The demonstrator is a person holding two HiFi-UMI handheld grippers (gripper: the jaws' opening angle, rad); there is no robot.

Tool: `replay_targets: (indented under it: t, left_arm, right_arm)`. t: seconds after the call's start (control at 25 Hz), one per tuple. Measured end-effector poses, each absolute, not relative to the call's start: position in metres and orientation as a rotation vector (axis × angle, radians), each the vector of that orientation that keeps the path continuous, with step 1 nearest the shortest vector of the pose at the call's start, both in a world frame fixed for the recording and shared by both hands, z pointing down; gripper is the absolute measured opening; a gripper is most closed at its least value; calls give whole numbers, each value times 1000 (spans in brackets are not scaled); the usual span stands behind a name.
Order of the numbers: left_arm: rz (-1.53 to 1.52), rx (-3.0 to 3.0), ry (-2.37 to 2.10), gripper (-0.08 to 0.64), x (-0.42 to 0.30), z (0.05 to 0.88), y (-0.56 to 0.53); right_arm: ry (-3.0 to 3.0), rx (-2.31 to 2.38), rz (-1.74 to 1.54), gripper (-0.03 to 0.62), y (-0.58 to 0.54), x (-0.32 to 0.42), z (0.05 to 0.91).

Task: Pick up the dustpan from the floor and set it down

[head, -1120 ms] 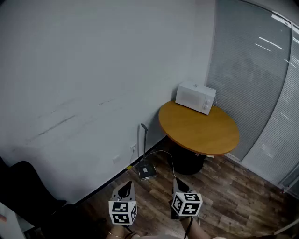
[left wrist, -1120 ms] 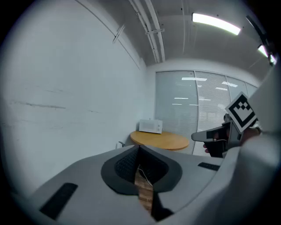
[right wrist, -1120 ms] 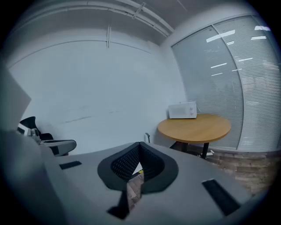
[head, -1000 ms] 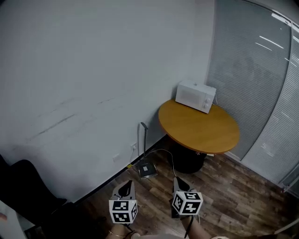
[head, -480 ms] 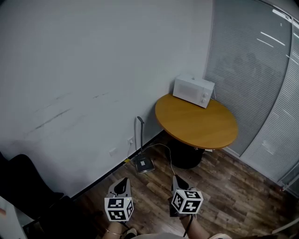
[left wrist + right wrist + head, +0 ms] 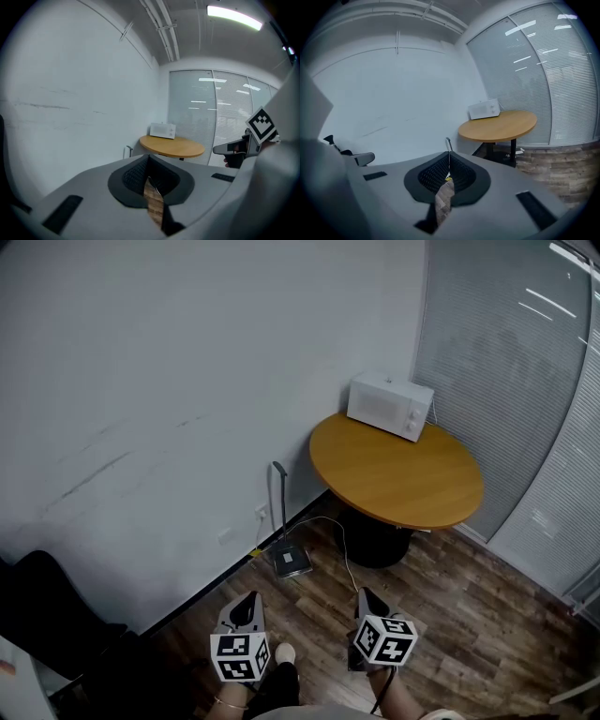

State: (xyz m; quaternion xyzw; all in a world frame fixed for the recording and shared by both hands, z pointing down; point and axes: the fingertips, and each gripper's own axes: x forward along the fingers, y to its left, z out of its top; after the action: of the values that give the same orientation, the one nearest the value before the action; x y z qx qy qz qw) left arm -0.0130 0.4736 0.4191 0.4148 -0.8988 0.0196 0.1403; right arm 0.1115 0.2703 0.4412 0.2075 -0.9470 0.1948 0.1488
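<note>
A small grey dustpan (image 6: 290, 562) with a thin, dark upright handle (image 6: 278, 495) stood on the dark wood-plank floor (image 6: 469, 615). It was close against the pale grey wall (image 6: 187, 381) and near the round orange-brown wooden worktop (image 6: 398, 474), which carried a white microwave (image 6: 389, 406). The left gripper (image 6: 249, 604) and the right gripper (image 6: 367, 598) were low in the head view, well apart from the dustpan and aimed roughly toward it. Each had its fingers pressed together, with nothing between them.

The likeliest trouble was arriving at the handle with the fingers closed. They would probably push the slim handle and tip the light pan over, or slide it into the wall. A thin white cable (image 6: 339, 545) trailed across the floor just beside the pan and could snag on it during the lift. The wall behind also left little room to come round the handle.

Only the head view showed the pan itself lying flat, together with the cable beside it. In both gripper views the grippers' own bodies hid the pan, so only the top of the handle showed. The left gripper view alone caught the right gripper from the side. The right gripper view alone showed a black chair (image 6: 351, 157) off to the left.
</note>
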Motion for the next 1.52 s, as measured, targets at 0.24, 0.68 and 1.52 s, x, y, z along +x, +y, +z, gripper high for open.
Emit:
replay_targets:
  t: [0.24,0.68,1.52]
  left_arm:
    - [29,1237,-2619,17,-48,412,444]
    - [-16,1261,-2634,17,-161,402,386]
    - [-50,1207,-2556,17,-336,440,347]
  right_arm:
    - [-2714,601,554,32,250,79,445]
    - [-2736,580,492,32,201,-36,423]
    - [-2658,534,431,32,163,-216,444]
